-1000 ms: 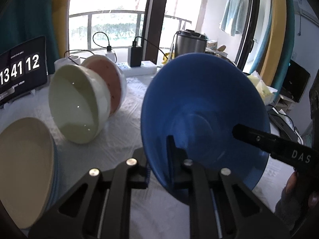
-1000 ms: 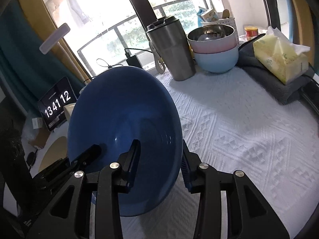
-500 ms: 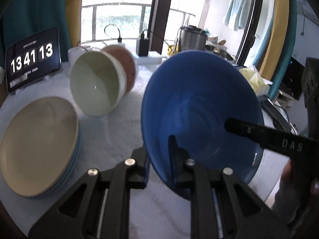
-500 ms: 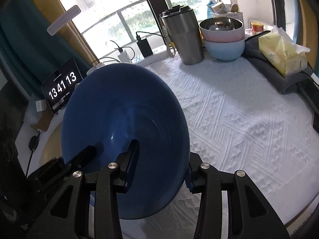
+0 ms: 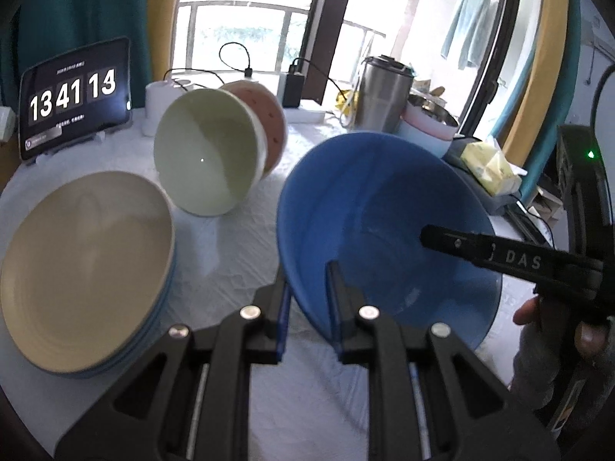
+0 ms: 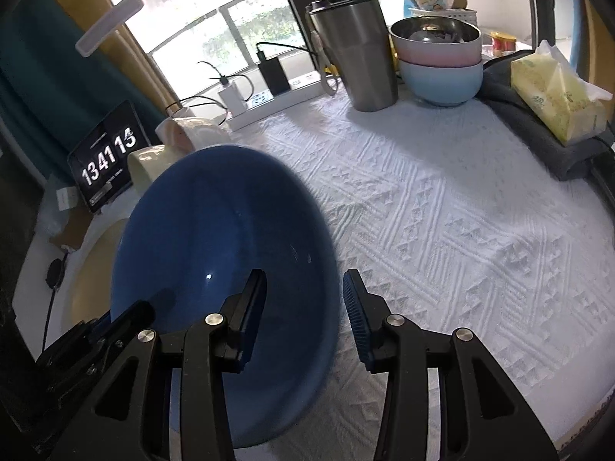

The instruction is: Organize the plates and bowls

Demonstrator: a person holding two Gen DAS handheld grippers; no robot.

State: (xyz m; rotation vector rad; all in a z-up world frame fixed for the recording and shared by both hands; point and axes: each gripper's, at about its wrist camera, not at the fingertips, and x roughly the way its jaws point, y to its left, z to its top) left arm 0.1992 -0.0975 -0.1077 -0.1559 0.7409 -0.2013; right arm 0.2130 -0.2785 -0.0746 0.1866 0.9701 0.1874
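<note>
A blue bowl (image 5: 388, 226) is held tilted above the white tablecloth. My left gripper (image 5: 307, 299) is shut on its near rim. My right gripper (image 6: 303, 299) straddles the opposite rim of the blue bowl (image 6: 219, 253), with its jaws spread wider than the rim. A stack of plates with a beige plate (image 5: 82, 265) on top lies at the left. A pale green bowl (image 5: 205, 153) lies on its side nested against a pink bowl (image 5: 269, 119) behind the plates.
A clock tablet (image 5: 75, 96) stands at the back left. A steel tumbler (image 6: 355, 50), stacked pink and light blue bowls (image 6: 440, 63), a power strip (image 6: 276, 100) and a yellow tissue pack (image 6: 557, 96) on a grey cloth line the back and right of the table.
The blue bowl has dropped lower and tilted flatter. My right gripper's jaws have spread apart off its rim. The left gripper keeps its hold.
</note>
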